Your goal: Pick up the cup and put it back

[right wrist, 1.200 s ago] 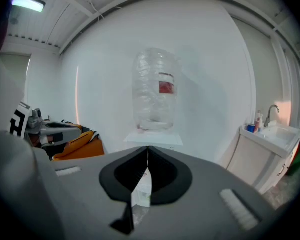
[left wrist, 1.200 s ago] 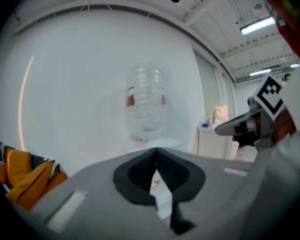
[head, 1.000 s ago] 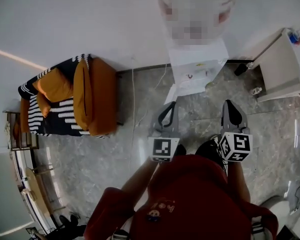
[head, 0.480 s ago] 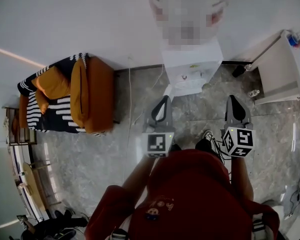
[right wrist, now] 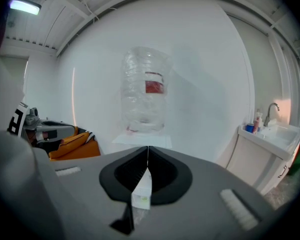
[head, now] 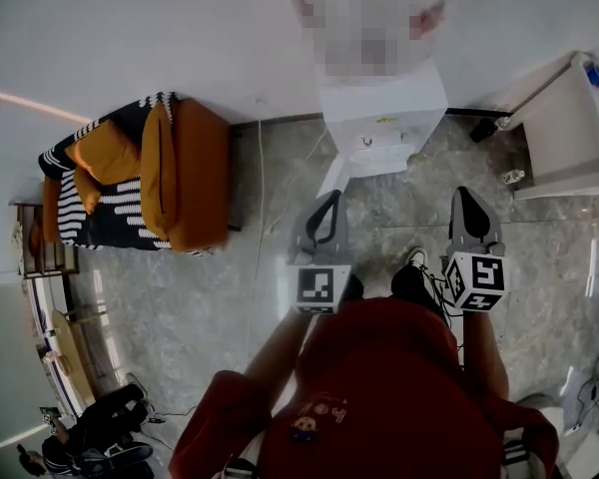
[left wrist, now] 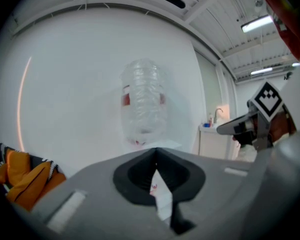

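- My left gripper [left wrist: 155, 156] has its jaws pressed together on nothing, and so does my right gripper [right wrist: 148, 154]. I judge there is nothing within reach to take yet.
- I hold both side by side, aimed at the water dispenser [head: 382, 118]. It stands at the floor's far edge against the wall, between the orange sofa [head: 180, 183] and the sink cabinet [head: 569, 133].
- The cup shows in no view, so I cannot tell where it is; the dispenser is my guess.
- The water bottle [right wrist: 146, 91] carries a red label, too blurred to read. My marker cubes show only black-and-white squares.
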`<state>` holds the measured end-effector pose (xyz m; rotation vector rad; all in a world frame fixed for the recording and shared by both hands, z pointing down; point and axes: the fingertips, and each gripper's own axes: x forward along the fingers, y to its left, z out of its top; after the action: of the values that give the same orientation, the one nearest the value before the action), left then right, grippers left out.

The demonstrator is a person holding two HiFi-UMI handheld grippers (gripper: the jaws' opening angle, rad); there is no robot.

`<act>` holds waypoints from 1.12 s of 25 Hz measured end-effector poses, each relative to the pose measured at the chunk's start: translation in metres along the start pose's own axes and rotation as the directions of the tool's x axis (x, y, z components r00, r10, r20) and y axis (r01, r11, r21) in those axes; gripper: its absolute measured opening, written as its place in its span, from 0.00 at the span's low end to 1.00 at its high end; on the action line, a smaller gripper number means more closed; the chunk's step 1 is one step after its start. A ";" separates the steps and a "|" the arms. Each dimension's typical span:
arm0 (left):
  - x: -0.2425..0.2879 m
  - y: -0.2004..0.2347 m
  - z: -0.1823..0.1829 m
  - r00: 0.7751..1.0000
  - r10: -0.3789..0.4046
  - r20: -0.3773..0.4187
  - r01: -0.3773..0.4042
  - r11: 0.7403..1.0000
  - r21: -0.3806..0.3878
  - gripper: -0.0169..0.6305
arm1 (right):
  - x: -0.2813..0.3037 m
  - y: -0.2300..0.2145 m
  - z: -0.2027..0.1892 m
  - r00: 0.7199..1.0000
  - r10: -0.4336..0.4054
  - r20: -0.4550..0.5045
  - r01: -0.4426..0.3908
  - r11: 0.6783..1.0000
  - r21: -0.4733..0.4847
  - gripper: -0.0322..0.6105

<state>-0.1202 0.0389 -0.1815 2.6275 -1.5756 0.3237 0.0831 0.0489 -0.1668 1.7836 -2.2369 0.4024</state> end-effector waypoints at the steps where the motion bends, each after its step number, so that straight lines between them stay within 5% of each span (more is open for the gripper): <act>1: 0.001 -0.003 -0.003 1.000 -0.002 -0.009 0.002 1.000 -0.001 0.03 | 0.000 0.000 -0.004 1.000 0.007 -0.009 -0.007 1.000 0.000 0.05; 16: 0.066 -0.029 -0.102 0.995 -0.006 -0.095 0.000 0.998 -0.061 0.03 | 0.062 -0.002 -0.109 0.984 0.124 -0.129 -0.129 0.991 -0.028 0.05; 28: 0.123 -0.048 -0.302 0.990 -0.030 -0.138 0.016 0.994 -0.106 0.03 | 0.139 -0.011 -0.294 0.978 0.174 -0.117 -0.171 0.985 0.035 0.05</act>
<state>-0.0665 0.0037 0.1417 2.4836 -1.4756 0.4023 0.0707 0.0280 0.1578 1.5379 -2.3179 0.5583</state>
